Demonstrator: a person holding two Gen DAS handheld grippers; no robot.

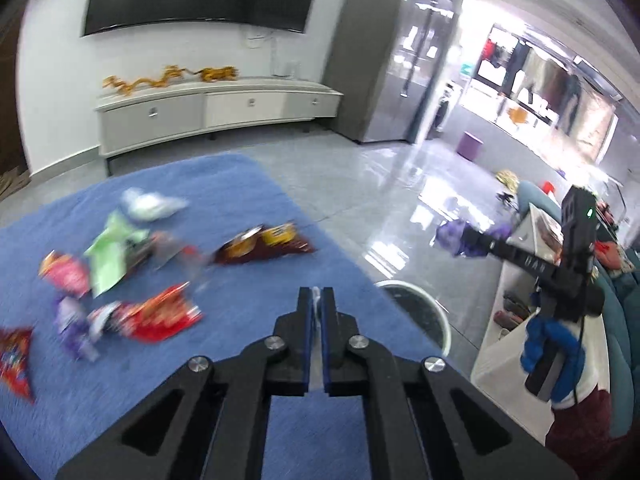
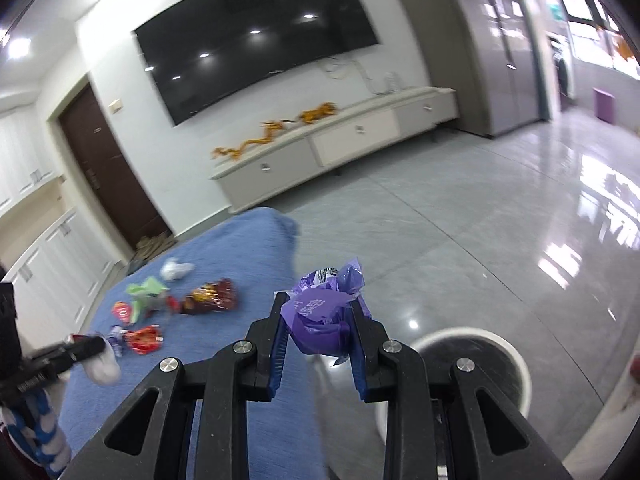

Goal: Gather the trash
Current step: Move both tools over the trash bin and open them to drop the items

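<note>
From the left wrist view, your left gripper (image 1: 317, 294) has its jaws clenched together with a thin sliver of pale, clear film pinched between the blue pads; what that scrap is you cannot tell through the blur. It hangs above the near right part of the blue counter (image 1: 248, 184), with the white bin (image 1: 436, 312) just past the counter's right edge, so a short swing would carry the load over the opening. The rest of the trash lies scattered on the counter's left side: a red wrapper (image 1: 160, 314), a green wrapper (image 1: 110, 254), a dark red chip bag (image 1: 264, 244), a white crumpled piece (image 1: 150, 204). Further right your right gripper (image 1: 466, 242) shows from the side, a purple wrapper (image 1: 450, 236) at its tip. From the right wrist view, the right gripper (image 2: 320, 312) is grasping that purple wrapper (image 2: 318, 310), the jaws partly spread because the crumpled bundle fills the gap between them. The white bin (image 2: 472, 364) sits on the floor just to the lower right, so the wrapper looks held up ready for dropping in. At the left edge your left gripper (image 2: 86, 350) appears with something white (image 2: 102, 368) at its tip.
</note>
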